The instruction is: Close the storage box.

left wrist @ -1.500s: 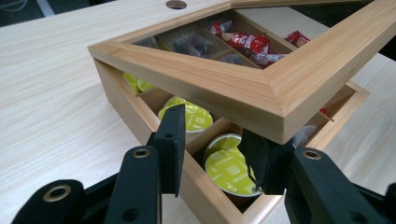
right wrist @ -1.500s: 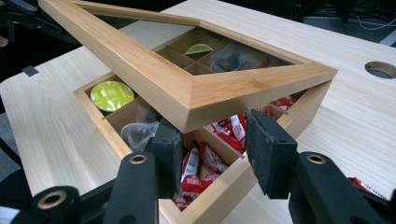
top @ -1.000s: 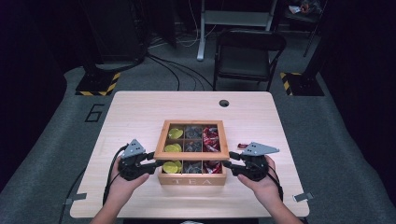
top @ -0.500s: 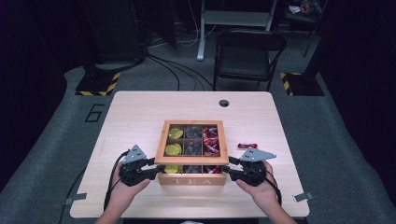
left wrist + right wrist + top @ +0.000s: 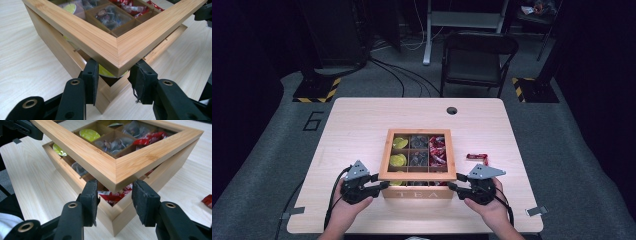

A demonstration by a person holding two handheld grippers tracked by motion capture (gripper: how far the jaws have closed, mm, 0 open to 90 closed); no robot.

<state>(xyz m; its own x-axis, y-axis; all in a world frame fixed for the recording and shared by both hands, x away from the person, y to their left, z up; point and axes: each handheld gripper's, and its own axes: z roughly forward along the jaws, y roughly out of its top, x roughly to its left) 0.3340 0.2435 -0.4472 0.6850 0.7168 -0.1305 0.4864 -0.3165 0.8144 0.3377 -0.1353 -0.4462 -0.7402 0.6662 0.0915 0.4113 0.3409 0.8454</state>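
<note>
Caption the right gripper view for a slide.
Right claw pinches the front corner of the wooden box's glazed bamboo lid, raised above compartments of tea bags.

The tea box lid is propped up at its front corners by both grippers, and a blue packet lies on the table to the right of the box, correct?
Nearly: the packet is red, not blue, as the high view shows. The rest stands.

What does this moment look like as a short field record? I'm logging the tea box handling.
box: wooden tea box, on table, marked TEA
lid: windowed lid, front edge raised off the base
left claw: jaws astride the lid's front left corner
right claw: jaws astride the front right corner
contents: yellow pods, dark sachets, red packets
loose: red packet right of box
</note>
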